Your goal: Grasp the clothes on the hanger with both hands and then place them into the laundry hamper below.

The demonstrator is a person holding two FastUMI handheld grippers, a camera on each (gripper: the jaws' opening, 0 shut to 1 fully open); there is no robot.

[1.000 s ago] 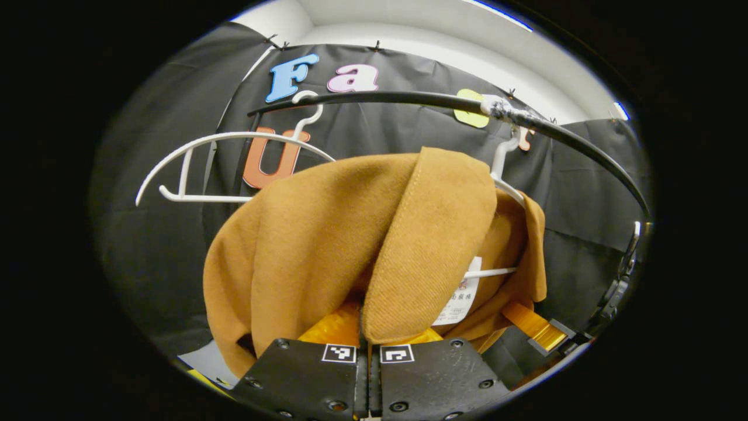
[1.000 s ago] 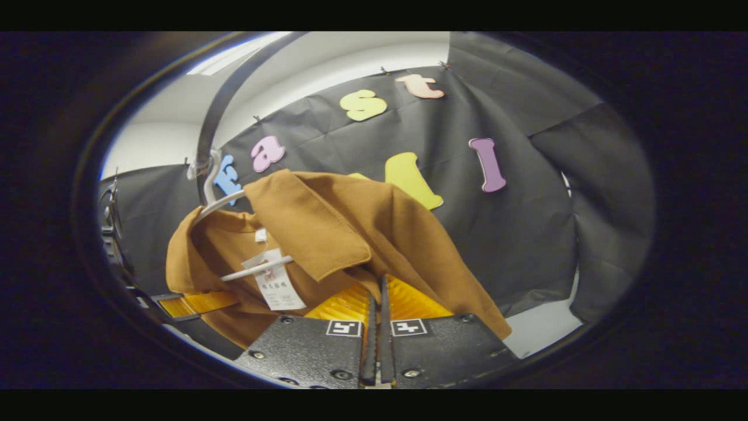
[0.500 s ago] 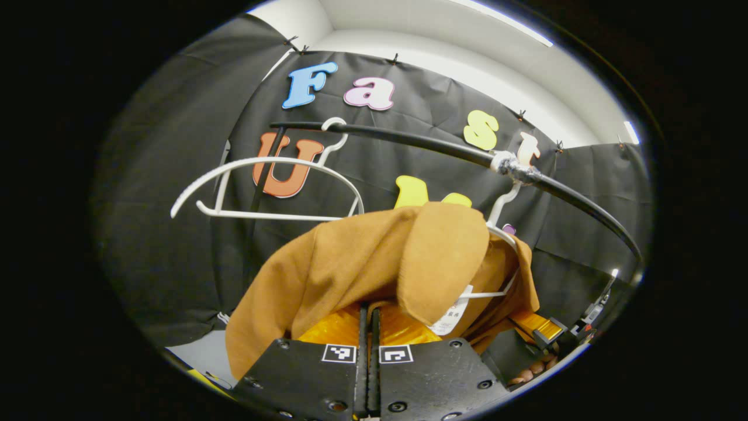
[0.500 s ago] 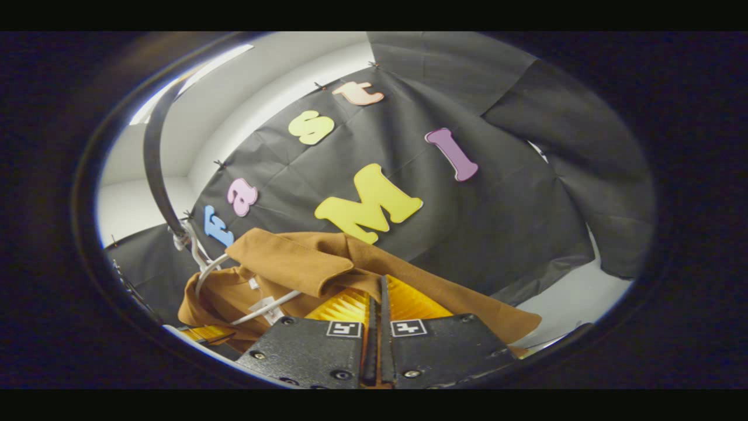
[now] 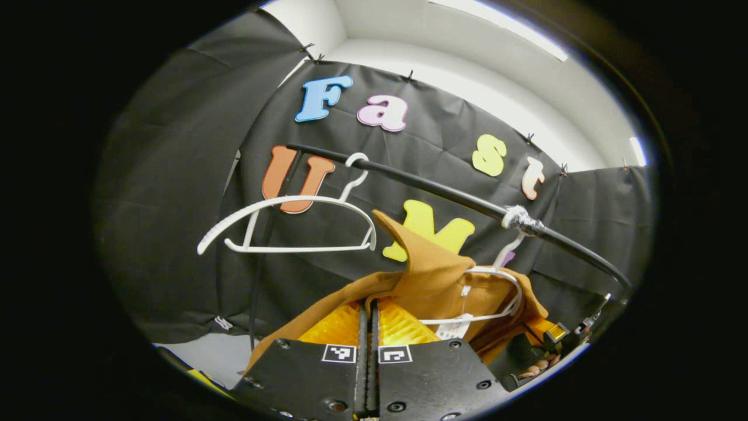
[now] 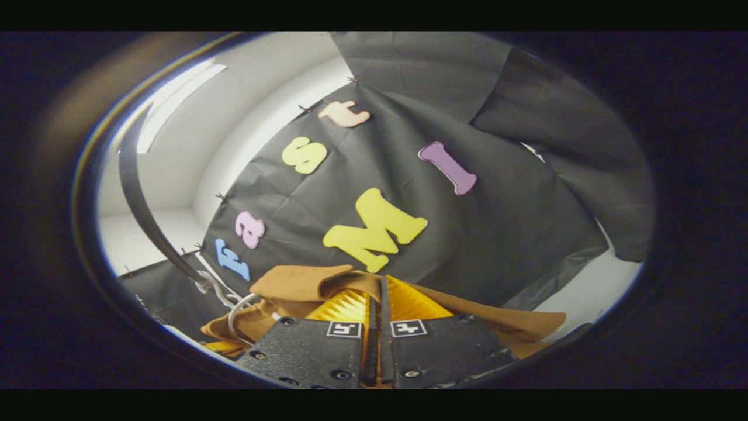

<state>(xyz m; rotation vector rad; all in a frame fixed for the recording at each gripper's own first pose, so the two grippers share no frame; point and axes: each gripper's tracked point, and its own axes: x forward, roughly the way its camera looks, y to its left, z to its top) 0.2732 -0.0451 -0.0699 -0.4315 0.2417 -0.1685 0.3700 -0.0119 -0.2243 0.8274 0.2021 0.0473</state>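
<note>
The brown garment (image 5: 435,280) hangs low under the black rail (image 5: 444,196), still partly around a white hanger (image 5: 497,273) whose top arc lies bare. A peak of cloth stands up beside it. My left gripper (image 5: 368,307) is shut on the garment's near fold. At the lower right of the left gripper view, the other gripper (image 5: 552,334) and a hand (image 5: 532,371) show past the cloth. In the right gripper view, my right gripper (image 6: 378,286) is shut on a brown fold (image 6: 298,283), with the hanger (image 6: 234,313) to its left.
An empty white hanger (image 5: 292,202) hangs on the rail to the left of the garment. The rail (image 6: 137,199) curves up the left side of the right gripper view. Black cloth wall stands behind, with pale floor or wall (image 5: 210,356) at the lower left.
Both grippers have drawn the garment down and away from the rail. The cloth has slid off the hanger's top, which now shows bare, and it sits much lower in both views.
</note>
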